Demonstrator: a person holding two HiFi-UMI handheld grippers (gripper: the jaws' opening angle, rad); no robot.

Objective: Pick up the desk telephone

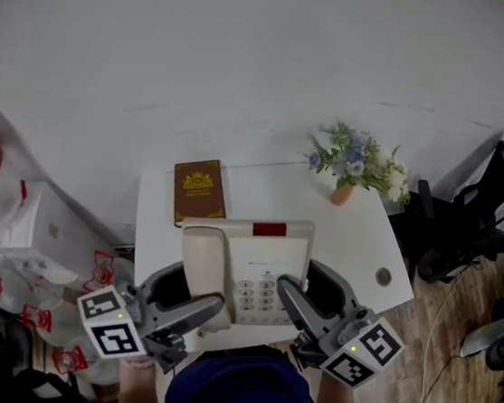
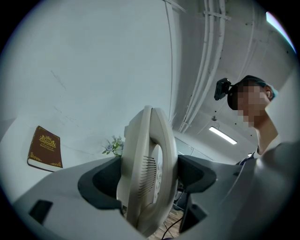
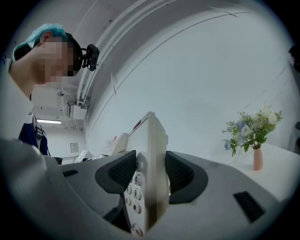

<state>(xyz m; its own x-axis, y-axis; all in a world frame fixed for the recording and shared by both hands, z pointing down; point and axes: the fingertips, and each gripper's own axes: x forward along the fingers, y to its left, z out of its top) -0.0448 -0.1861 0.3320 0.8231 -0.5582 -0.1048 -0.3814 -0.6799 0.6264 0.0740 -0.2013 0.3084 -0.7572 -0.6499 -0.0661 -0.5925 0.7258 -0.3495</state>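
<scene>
The cream desk telephone (image 1: 245, 255), with its handset on the left and its keypad at the near middle, is over the near part of the small white table (image 1: 362, 232). My left gripper (image 1: 203, 288) is shut on its left, handset side. In the left gripper view the telephone (image 2: 147, 164) stands edge-on, and the left gripper's (image 2: 149, 180) dark pads (image 2: 101, 183) press both of its faces. My right gripper (image 1: 297, 276) is shut on the keypad side. There the right gripper's (image 3: 151, 174) pads (image 3: 117, 173) clamp the telephone (image 3: 152, 145) from both sides, with number keys showing below.
A brown book (image 1: 199, 190) lies at the table's far left corner. A small vase of flowers (image 1: 356, 168) stands at the far right. Black office chairs (image 1: 467, 232) crowd the right side, and white bags and boxes (image 1: 14, 212) the left. A wall is behind.
</scene>
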